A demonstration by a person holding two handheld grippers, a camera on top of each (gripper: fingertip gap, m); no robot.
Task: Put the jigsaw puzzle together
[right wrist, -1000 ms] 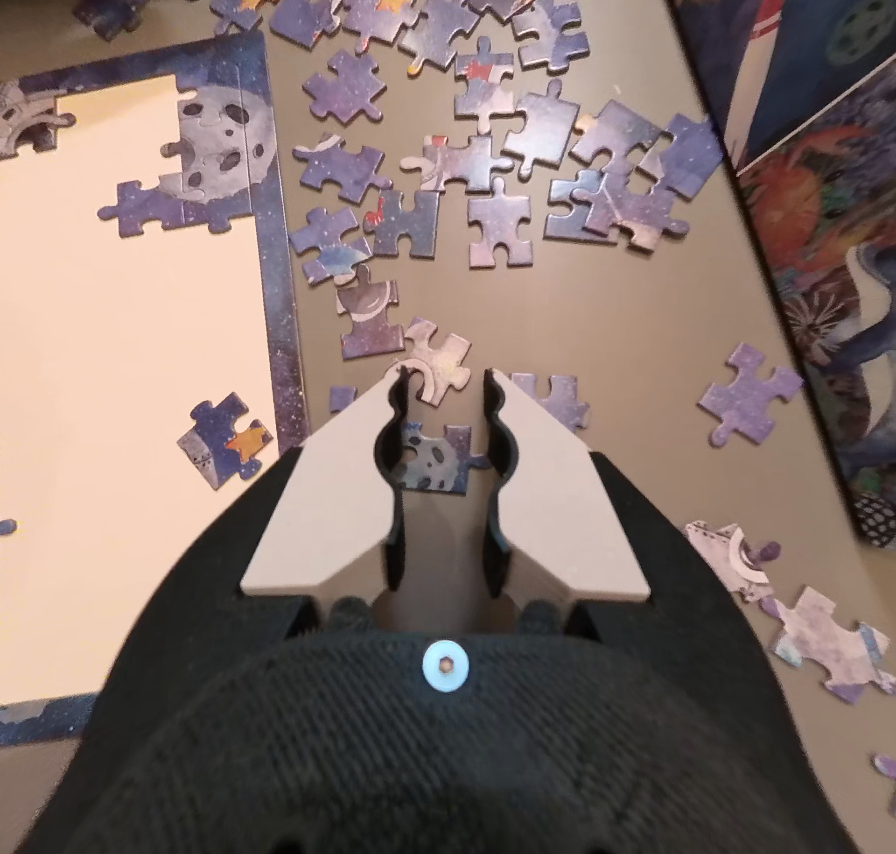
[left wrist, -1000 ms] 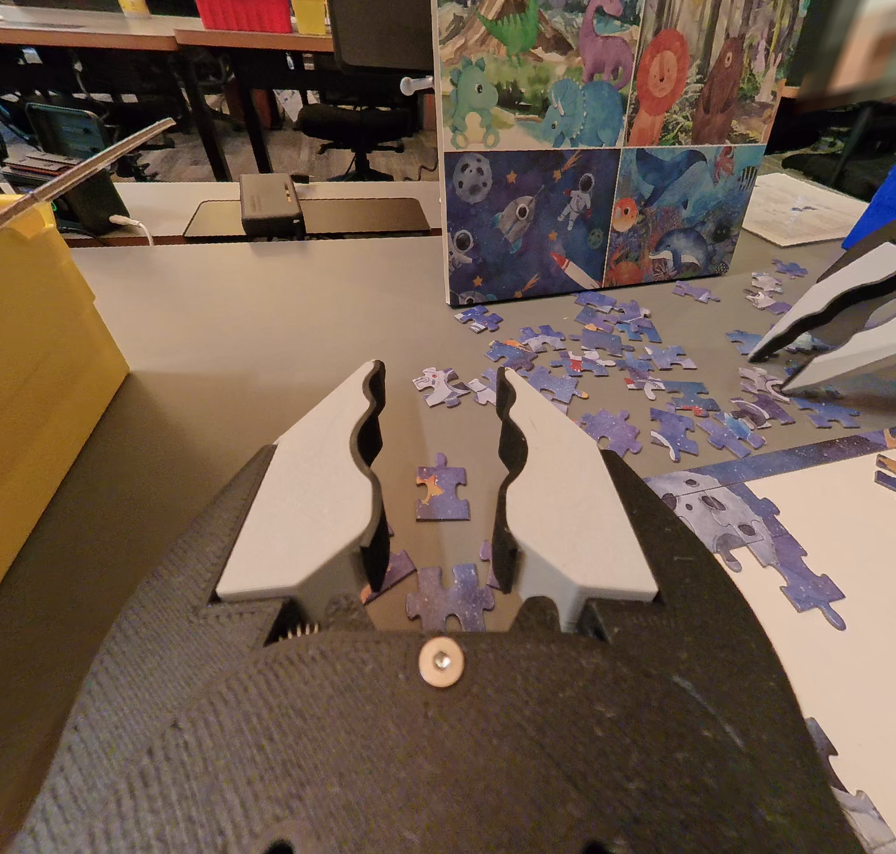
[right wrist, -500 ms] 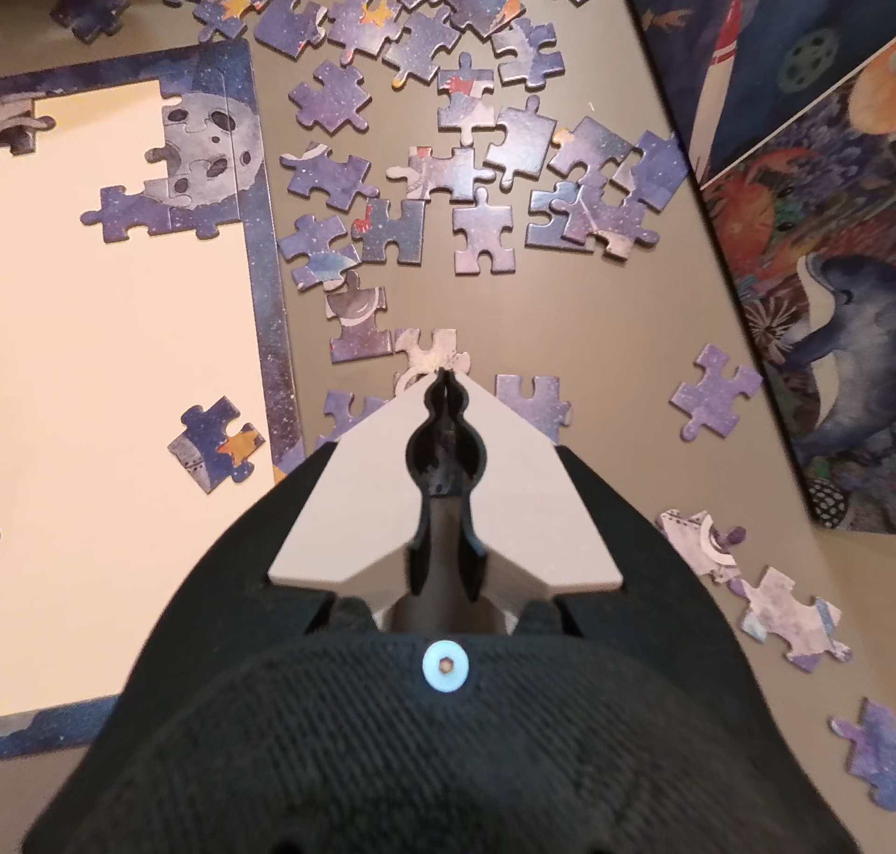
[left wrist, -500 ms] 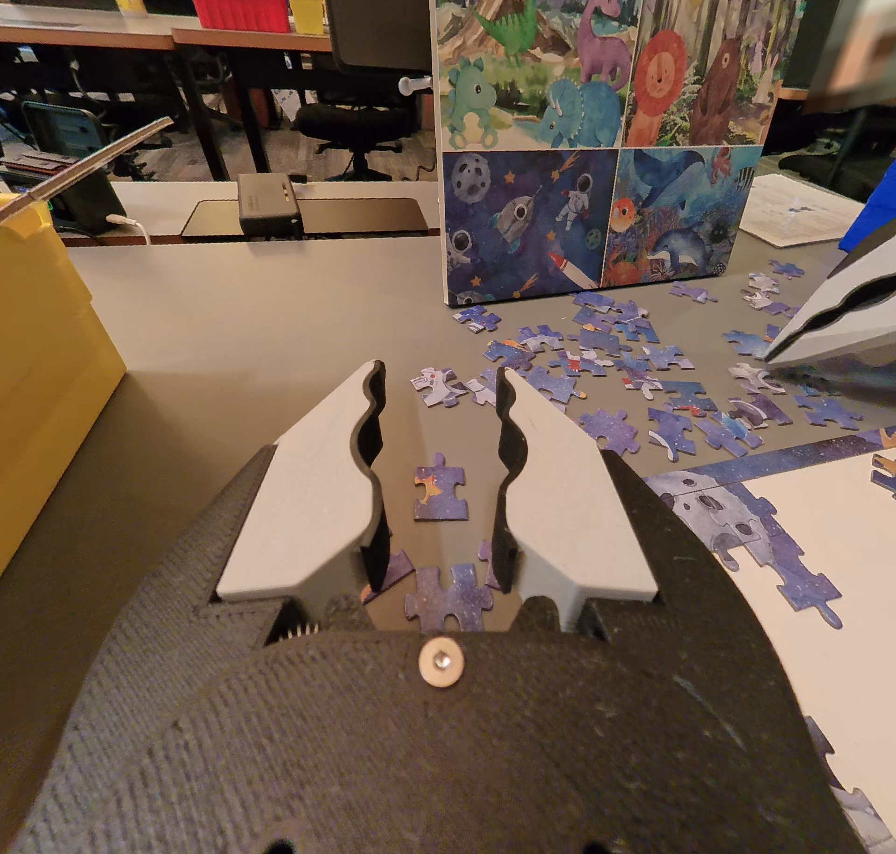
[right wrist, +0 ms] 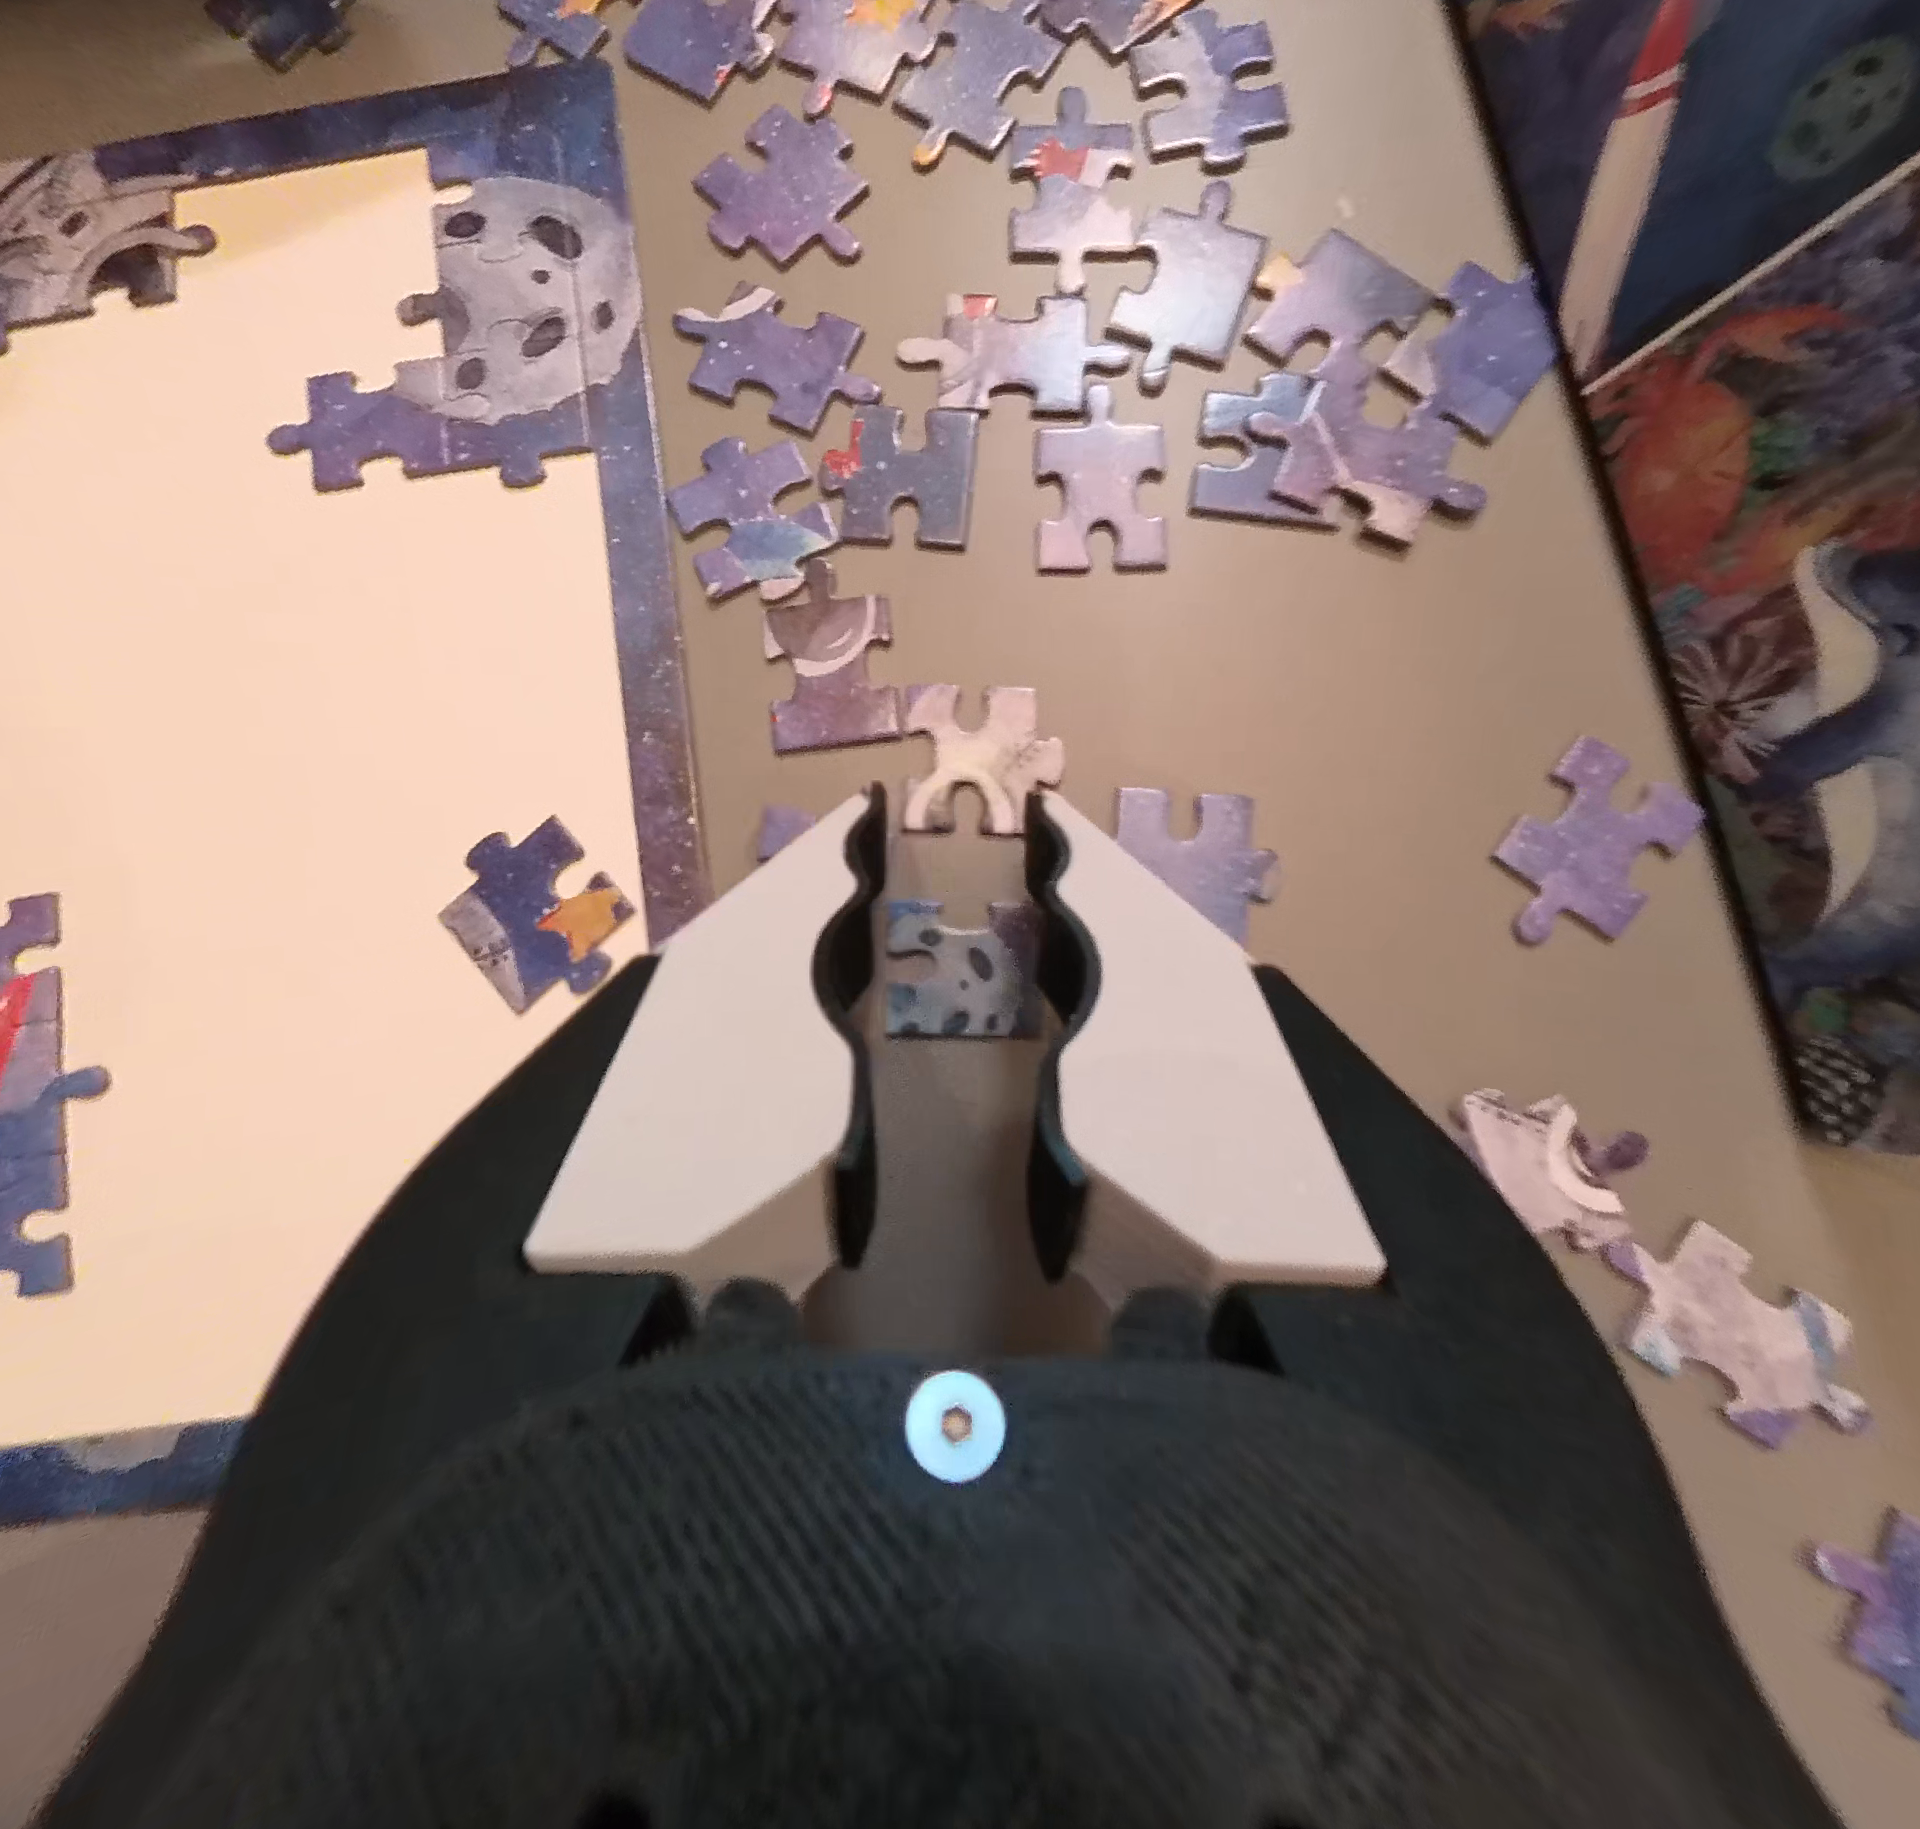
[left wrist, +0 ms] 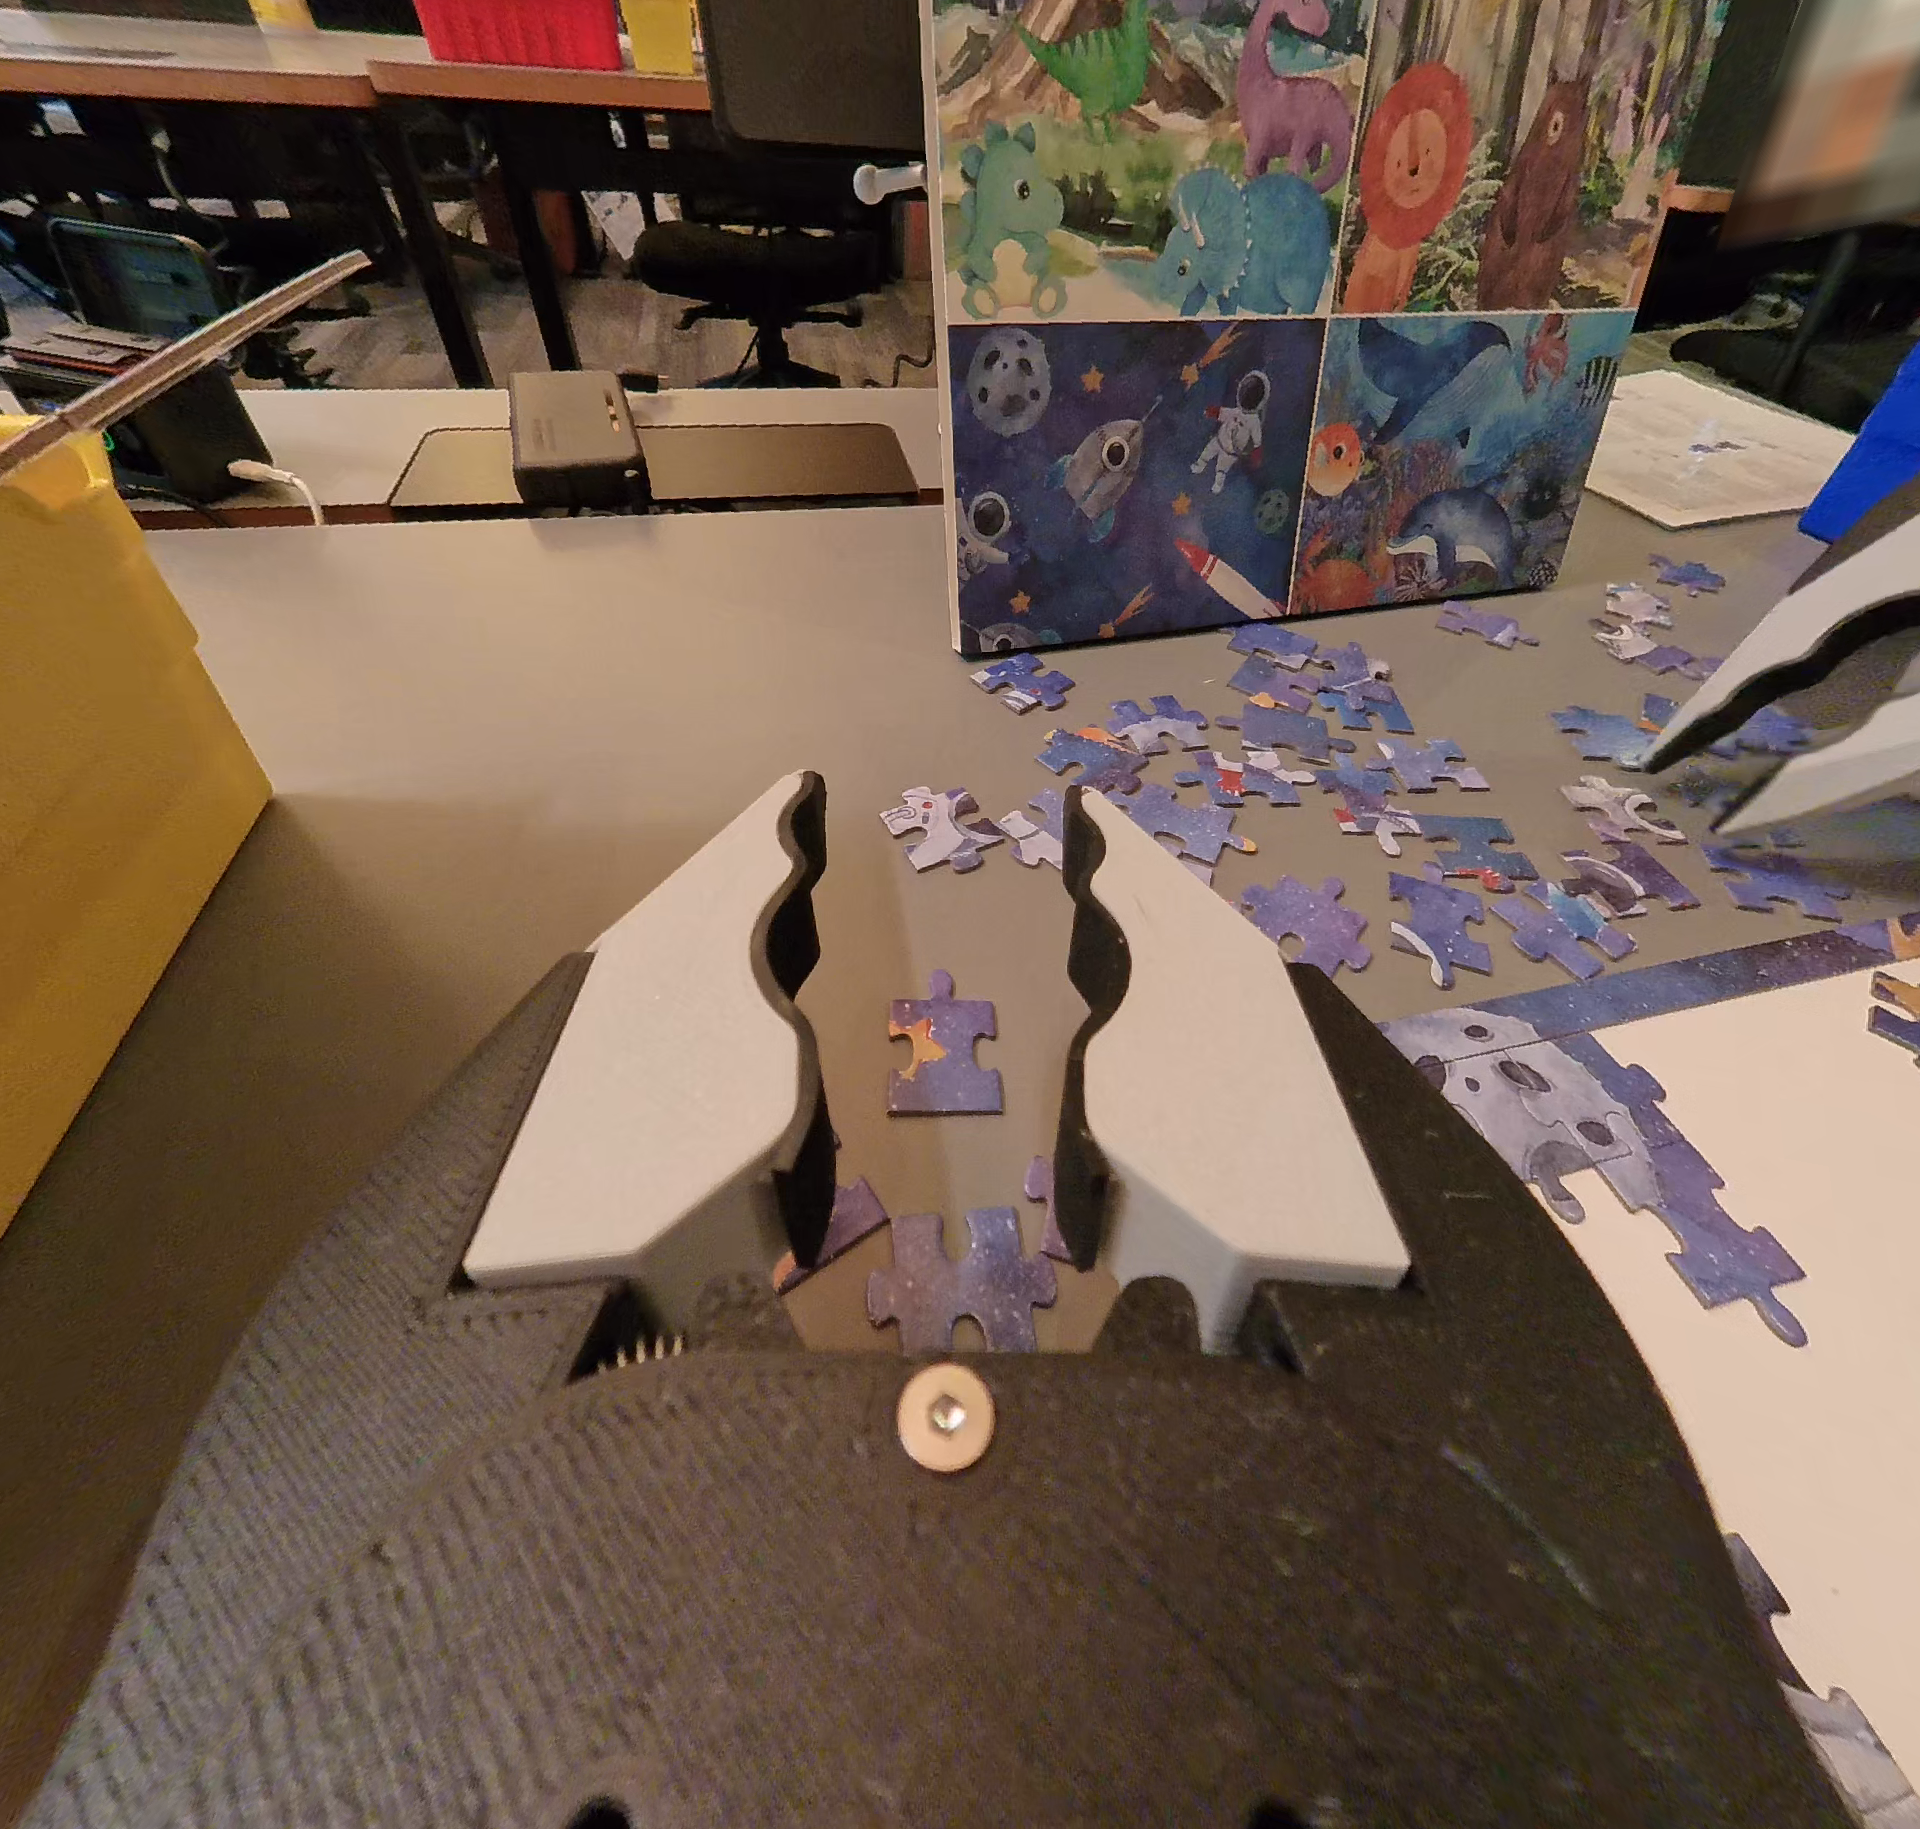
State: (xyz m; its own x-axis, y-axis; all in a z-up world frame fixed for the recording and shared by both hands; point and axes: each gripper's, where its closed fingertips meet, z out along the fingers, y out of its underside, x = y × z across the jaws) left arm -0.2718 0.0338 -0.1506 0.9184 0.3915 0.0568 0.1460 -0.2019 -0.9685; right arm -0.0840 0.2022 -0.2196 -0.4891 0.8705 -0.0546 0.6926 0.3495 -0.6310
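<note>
Right wrist view has the right gripper [right wrist: 956, 813] angled steeply down, jaws parted over a cratered puzzle piece [right wrist: 961, 969] on the table; left gripper [left wrist: 945, 803] hovers low, jaws spread, nothing gripped

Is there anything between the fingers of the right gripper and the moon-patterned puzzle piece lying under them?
Nothing visible. The right gripper is open, and the moon-patterned piece lies flat on the table, seen in the gap between its fingers. The whitish piece lies just beyond the fingertips, not in between.
</note>
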